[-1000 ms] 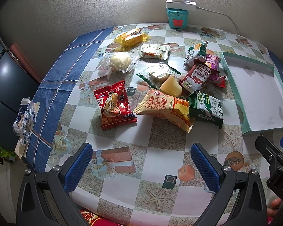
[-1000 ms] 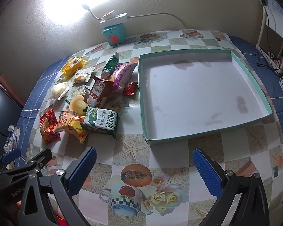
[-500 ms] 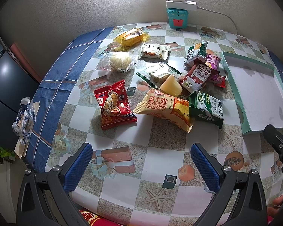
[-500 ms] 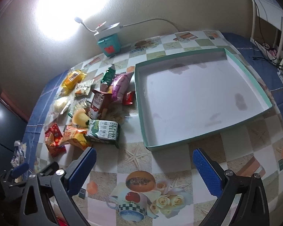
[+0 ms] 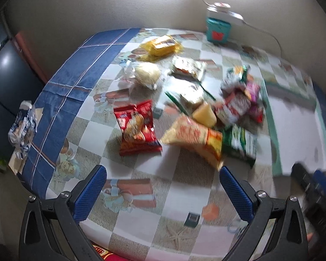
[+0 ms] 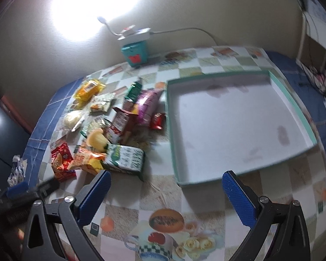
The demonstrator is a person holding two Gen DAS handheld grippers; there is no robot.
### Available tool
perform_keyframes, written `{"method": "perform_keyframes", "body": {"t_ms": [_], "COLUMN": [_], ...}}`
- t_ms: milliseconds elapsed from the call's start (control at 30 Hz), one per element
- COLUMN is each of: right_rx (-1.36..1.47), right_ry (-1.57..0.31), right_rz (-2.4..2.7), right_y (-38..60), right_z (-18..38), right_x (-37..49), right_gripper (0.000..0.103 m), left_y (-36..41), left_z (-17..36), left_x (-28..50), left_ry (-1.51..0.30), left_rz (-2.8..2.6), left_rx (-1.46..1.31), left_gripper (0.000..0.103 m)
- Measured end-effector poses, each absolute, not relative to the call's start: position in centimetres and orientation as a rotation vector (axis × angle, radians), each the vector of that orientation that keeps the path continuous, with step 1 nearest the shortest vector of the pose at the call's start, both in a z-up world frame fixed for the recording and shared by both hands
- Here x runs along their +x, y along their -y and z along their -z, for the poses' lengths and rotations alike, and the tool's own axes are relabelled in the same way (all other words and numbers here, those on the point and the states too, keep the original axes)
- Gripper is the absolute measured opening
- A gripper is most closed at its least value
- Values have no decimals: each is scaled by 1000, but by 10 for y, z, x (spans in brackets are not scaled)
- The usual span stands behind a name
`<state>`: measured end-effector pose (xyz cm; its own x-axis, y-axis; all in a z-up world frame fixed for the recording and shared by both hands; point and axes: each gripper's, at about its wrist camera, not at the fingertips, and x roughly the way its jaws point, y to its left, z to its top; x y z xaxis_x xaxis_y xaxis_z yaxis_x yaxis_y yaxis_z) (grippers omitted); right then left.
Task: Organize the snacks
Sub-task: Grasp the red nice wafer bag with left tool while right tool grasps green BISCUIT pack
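Note:
Several snack packets lie in a loose pile on the checked tablecloth: a red packet (image 5: 138, 128), an orange packet (image 5: 194, 139), a green packet (image 5: 241, 143) and a yellow packet (image 5: 158, 46). A shallow empty tray with a teal rim (image 6: 239, 128) lies to their right. My left gripper (image 5: 163, 192) is open and empty above the near table edge, short of the red packet. My right gripper (image 6: 166, 195) is open and empty, hovering before the tray's near left corner, with the green packet (image 6: 126, 159) ahead to its left.
A teal box with a white power strip (image 5: 218, 29) stands at the back by the wall, its cable trailing right. A crumpled wrapper (image 5: 21, 130) hangs off the left table edge. A white rack (image 6: 317, 43) stands at the far right.
Both grippers have moved forward and tilted toward the table; the views are motion-blurred. The snacks and tray have not moved. Both grippers stay open.

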<state>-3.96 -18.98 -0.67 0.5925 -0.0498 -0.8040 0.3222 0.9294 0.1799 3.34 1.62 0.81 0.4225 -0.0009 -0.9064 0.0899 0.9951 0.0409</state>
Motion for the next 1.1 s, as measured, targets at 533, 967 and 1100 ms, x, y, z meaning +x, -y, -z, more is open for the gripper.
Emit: {"method": "perform_keyframes", "body": {"t_ms": [533, 967, 1100], "right_rx": [305, 116, 62], "right_ry": [-1091, -1153, -1165], "right_rz": [95, 41, 30], "right_y": [184, 156, 148], "right_z": [49, 62, 65], "right_x": [21, 51, 57], "right_gripper": [103, 103, 103], "left_y": [-35, -79, -84], "left_z": [5, 29, 33], "left_x": [87, 111, 114], "left_ry": [-1174, -1165, -1186], "left_rz": [-91, -177, -201], "left_rx": [-144, -201, -158], "left_gripper": [103, 103, 103]}}
